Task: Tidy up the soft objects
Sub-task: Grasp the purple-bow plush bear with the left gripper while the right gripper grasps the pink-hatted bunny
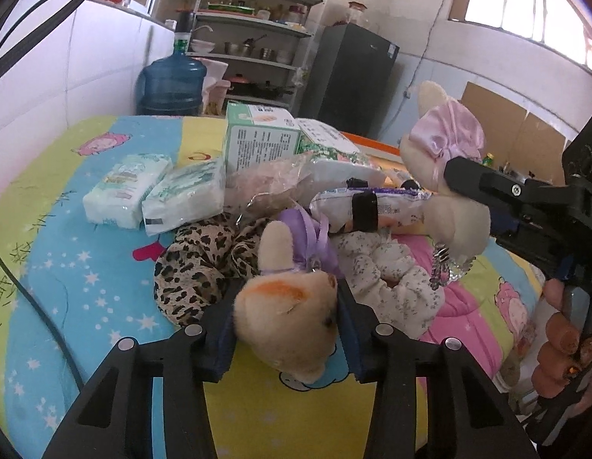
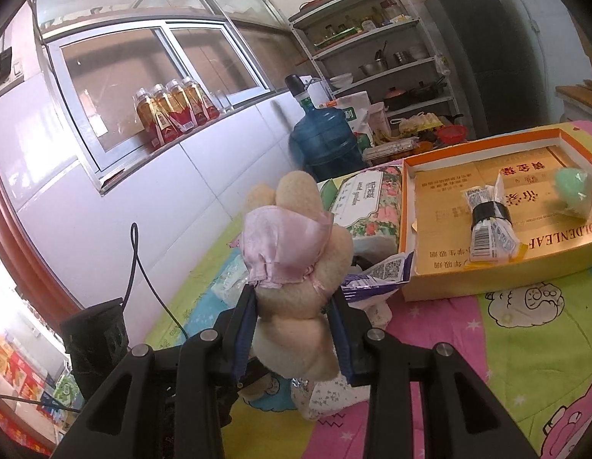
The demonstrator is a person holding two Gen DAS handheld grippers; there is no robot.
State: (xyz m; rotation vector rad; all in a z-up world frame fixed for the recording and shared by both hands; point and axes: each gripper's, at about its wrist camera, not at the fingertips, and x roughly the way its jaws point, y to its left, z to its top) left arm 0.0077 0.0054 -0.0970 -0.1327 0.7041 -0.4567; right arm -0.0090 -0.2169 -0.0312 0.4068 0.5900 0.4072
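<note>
A beige plush toy with a purple bow (image 1: 292, 317) lies on the colourful blanket (image 1: 66, 267) close in the left wrist view. My left gripper (image 1: 288, 290) is shut on its head, a pad pressing on each side. A second beige plush with a pink satin bow (image 2: 292, 244) is held up above the blanket, my right gripper (image 2: 292, 294) shut on its body. The left wrist view shows that pink-bow plush (image 1: 445, 141) at the right, with the right gripper (image 1: 460, 176) and a hand behind it.
A leopard-print cloth (image 1: 196, 267) and a white flowered cloth (image 1: 391, 267) lie by the purple-bow plush. Two tissue packs (image 1: 127, 195), a green carton (image 1: 257, 141) and a banded packet (image 1: 368, 206) sit behind. An orange-rimmed box (image 2: 498, 279) holds a banded packet (image 2: 487, 222) and a green ball (image 2: 574, 191).
</note>
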